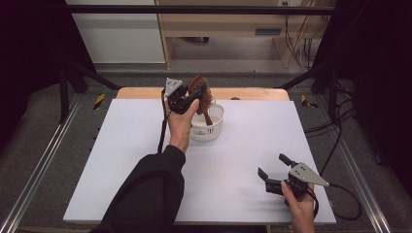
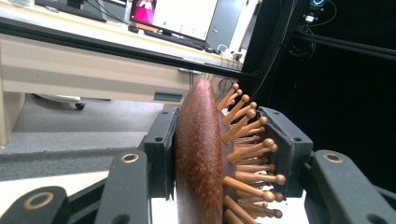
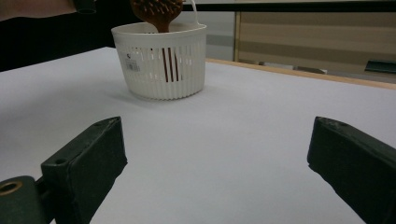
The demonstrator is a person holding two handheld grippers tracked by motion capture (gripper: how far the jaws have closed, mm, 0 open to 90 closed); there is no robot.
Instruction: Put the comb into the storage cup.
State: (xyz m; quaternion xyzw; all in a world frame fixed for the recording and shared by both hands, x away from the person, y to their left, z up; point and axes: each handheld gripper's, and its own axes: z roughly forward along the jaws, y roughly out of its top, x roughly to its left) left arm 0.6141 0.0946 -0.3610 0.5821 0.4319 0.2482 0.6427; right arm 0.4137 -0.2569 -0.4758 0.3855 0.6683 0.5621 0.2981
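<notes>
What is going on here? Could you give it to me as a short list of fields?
held thing: wooden hairbrush
held by: left gripper, jaws shut on the brush head
brush position: handle down inside the white basket, head above the rim
right gripper: jaws open, holding nothing, near the table's front right
surface: white table

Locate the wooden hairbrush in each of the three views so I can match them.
High view: hairbrush top centre, above the white basket.
Left gripper view: centre, clamped between the jaws.
Right gripper view: top left, handle down in the basket.
Shared landmark: the white table.
</notes>
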